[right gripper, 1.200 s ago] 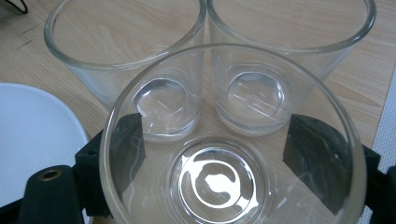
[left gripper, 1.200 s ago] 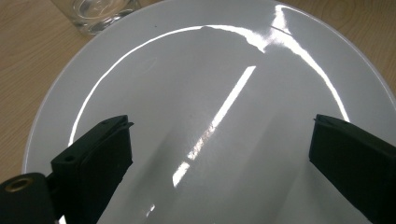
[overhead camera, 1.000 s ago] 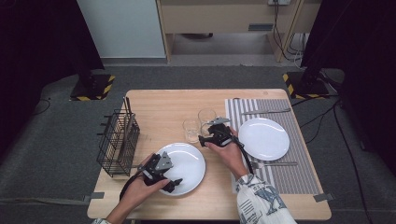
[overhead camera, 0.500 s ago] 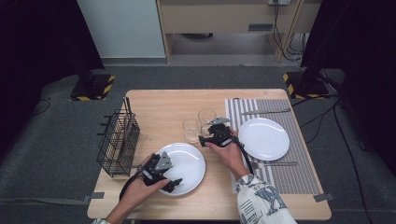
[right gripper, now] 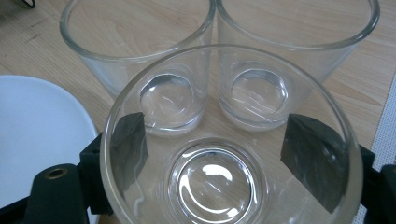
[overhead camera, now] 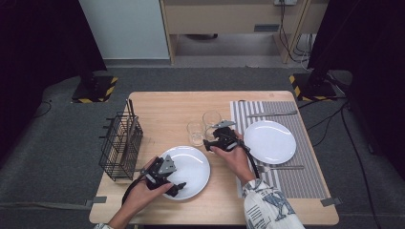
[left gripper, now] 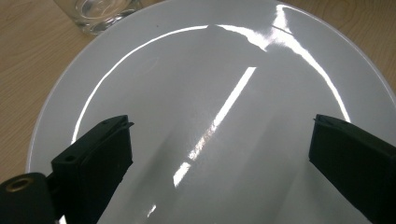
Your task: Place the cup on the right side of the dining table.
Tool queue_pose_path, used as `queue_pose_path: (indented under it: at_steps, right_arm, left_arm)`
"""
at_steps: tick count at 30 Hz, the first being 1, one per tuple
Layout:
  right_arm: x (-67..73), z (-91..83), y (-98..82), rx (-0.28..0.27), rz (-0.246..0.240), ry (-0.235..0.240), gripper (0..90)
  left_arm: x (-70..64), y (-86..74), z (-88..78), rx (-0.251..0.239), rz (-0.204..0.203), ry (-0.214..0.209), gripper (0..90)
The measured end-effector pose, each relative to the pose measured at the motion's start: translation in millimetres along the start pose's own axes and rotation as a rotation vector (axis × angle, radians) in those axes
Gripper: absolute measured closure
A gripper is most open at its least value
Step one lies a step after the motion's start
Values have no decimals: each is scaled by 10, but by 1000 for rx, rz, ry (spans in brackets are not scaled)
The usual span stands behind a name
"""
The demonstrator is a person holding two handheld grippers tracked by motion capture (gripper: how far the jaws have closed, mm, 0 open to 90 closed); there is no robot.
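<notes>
Right tool [right gripper: 219, 154] grips a clear, unmarked glass [right gripper: 224, 140]; left tool [left gripper: 219, 158] gapes above plate [left gripper: 196, 70].

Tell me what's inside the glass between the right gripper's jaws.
The nearest glass looks empty: its clear base shows bare wood beneath. The right gripper has a jaw at each side wall. Whether a thin film of water remains cannot be told.

Grey carpet floor [overhead camera: 57, 157], wooden table [overhead camera: 162, 107], pale cabinet [overhead camera: 126, 28] behind.

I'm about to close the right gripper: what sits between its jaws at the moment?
In the right gripper view, the nearest glass stands between the right gripper's jaws, one pad at each side of its wall. Two more glasses stand just beyond it.
</notes>
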State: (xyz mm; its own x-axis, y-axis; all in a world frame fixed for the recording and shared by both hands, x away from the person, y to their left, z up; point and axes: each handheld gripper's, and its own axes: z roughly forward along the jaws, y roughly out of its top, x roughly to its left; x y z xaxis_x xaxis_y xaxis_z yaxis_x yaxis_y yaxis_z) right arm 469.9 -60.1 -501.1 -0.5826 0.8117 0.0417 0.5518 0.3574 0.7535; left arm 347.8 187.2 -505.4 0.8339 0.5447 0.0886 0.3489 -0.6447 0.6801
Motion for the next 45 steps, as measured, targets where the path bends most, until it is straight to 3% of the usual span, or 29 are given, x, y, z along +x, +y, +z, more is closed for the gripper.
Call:
queue_pose_path:
  at_steps: [45]
  right_arm:
    - [-11, -233, 86, -12, -22, 6, 199]
  left_arm:
    - [-13, 5, 13, 1, 4, -3, 51]
